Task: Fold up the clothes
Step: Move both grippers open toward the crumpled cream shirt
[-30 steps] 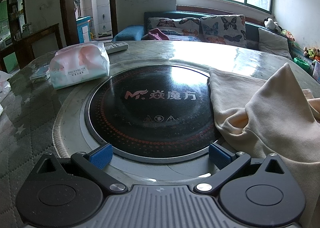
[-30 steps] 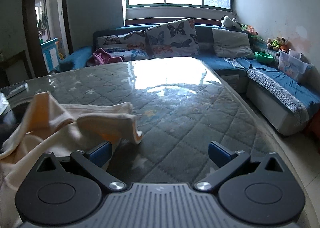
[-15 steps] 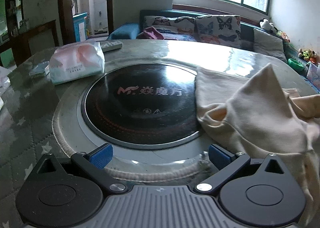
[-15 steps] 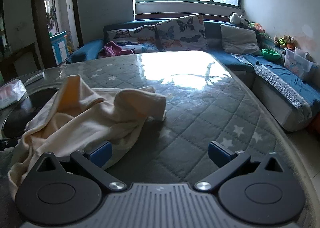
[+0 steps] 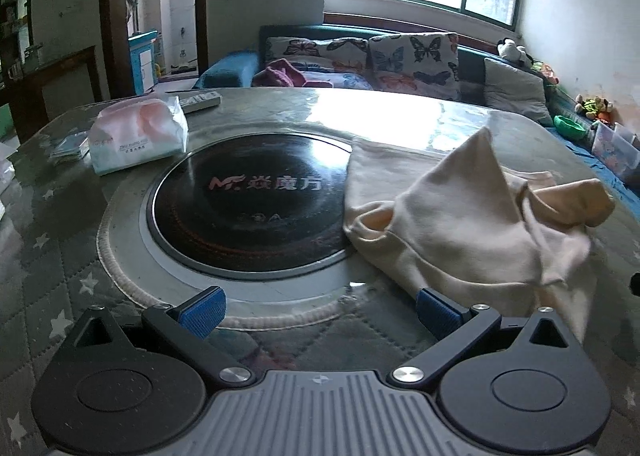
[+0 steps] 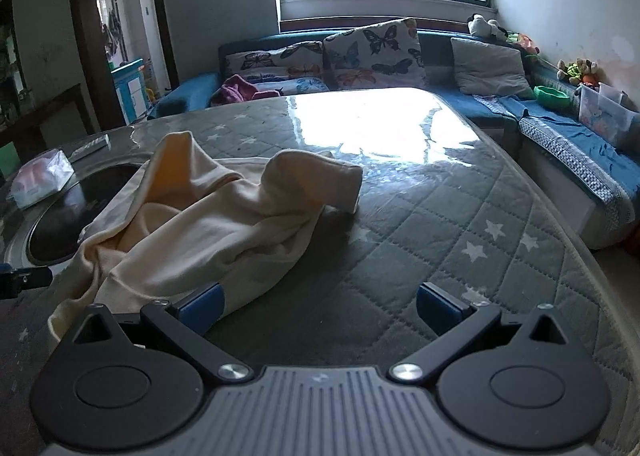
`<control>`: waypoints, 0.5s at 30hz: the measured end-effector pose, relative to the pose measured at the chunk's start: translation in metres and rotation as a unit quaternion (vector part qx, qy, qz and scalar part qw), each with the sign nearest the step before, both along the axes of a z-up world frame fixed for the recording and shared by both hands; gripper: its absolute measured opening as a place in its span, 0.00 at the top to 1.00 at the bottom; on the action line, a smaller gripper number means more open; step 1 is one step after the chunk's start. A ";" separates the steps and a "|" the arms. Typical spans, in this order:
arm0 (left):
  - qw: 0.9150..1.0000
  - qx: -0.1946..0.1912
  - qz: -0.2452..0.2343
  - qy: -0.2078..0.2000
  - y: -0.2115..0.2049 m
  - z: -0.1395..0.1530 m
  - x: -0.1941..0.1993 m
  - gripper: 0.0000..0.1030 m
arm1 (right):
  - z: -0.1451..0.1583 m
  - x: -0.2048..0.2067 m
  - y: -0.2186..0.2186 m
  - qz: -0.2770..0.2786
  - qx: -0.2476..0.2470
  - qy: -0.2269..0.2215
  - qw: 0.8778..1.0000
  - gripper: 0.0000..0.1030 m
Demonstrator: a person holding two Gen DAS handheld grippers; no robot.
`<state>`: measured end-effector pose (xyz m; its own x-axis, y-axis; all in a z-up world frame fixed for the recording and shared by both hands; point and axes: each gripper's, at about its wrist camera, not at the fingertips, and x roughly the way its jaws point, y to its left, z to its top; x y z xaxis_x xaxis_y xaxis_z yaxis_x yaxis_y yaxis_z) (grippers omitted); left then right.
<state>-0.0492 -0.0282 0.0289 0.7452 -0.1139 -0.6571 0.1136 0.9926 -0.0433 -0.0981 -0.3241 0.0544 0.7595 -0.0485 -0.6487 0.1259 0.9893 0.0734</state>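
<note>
A crumpled cream garment (image 5: 460,224) lies in a heap on the quilted grey table, its left edge over the black round cooktop (image 5: 248,208). It also shows in the right wrist view (image 6: 208,224). My left gripper (image 5: 318,310) is open and empty, above the table's near edge, with the garment just ahead of its right finger. My right gripper (image 6: 318,306) is open and empty; the garment's near hem lies at its left finger (image 6: 200,306). The tip of the left gripper shows at the left edge of the right wrist view (image 6: 24,280).
A pack of tissues (image 5: 136,136) and a remote (image 5: 200,100) lie on the far left of the table. The table (image 6: 460,240) has a glossy cover. A blue sofa (image 6: 560,128) with butterfly cushions wraps the far and right sides.
Both grippers have pulled back toward the near edge and risen; more of the table and garment is in view. The garment lies as before. Both grippers stay open.
</note>
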 end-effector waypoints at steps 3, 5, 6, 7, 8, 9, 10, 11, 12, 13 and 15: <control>1.000 0.000 -0.009 -0.004 -0.005 0.004 -0.005 0.00 | 0.001 -0.004 0.003 0.003 0.001 0.002 1.000 0.00; 1.000 0.000 -0.015 -0.007 -0.008 0.006 -0.008 0.00 | 0.000 -0.006 0.005 0.004 -0.001 0.002 1.000 0.00; 1.000 -0.001 -0.017 -0.009 -0.009 0.008 -0.009 0.00 | 0.000 -0.007 0.006 0.004 -0.002 0.002 1.000 0.00; 1.000 -0.001 -0.018 -0.010 -0.011 0.009 -0.010 0.00 | 0.001 -0.008 0.007 0.004 -0.003 0.001 1.000 0.00; 1.000 -0.002 -0.021 -0.011 -0.012 0.010 -0.011 0.00 | 0.001 -0.010 0.008 0.005 -0.003 0.001 1.000 0.00; 1.000 -0.002 -0.023 -0.012 -0.014 0.011 -0.012 0.00 | 0.002 -0.011 0.009 0.005 -0.004 0.000 1.000 0.00; 1.000 -0.003 -0.025 -0.013 -0.015 0.012 -0.013 0.00 | 0.002 -0.011 0.010 0.007 -0.004 0.001 1.000 0.00; 1.000 -0.003 -0.027 -0.014 -0.016 0.013 -0.015 0.00 | 0.002 -0.012 0.011 0.008 -0.005 0.002 1.000 0.00; 0.999 -0.004 -0.029 -0.014 -0.017 0.014 -0.015 0.00 | 0.002 -0.012 0.012 0.008 -0.005 0.003 1.000 0.00; 0.999 -0.004 -0.030 -0.014 -0.018 0.015 -0.016 0.00 | 0.002 -0.013 0.012 0.009 -0.006 0.003 1.000 0.00; 0.999 -0.004 -0.032 -0.014 -0.020 0.016 -0.018 0.00 | 0.002 -0.014 0.015 0.010 -0.006 0.003 1.000 0.00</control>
<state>-0.0673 -0.0487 0.0448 0.7538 -0.1676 -0.6353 0.1787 0.9828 -0.0472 -0.1120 -0.3096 0.0564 0.7560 -0.0403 -0.6533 0.1059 0.9925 0.0613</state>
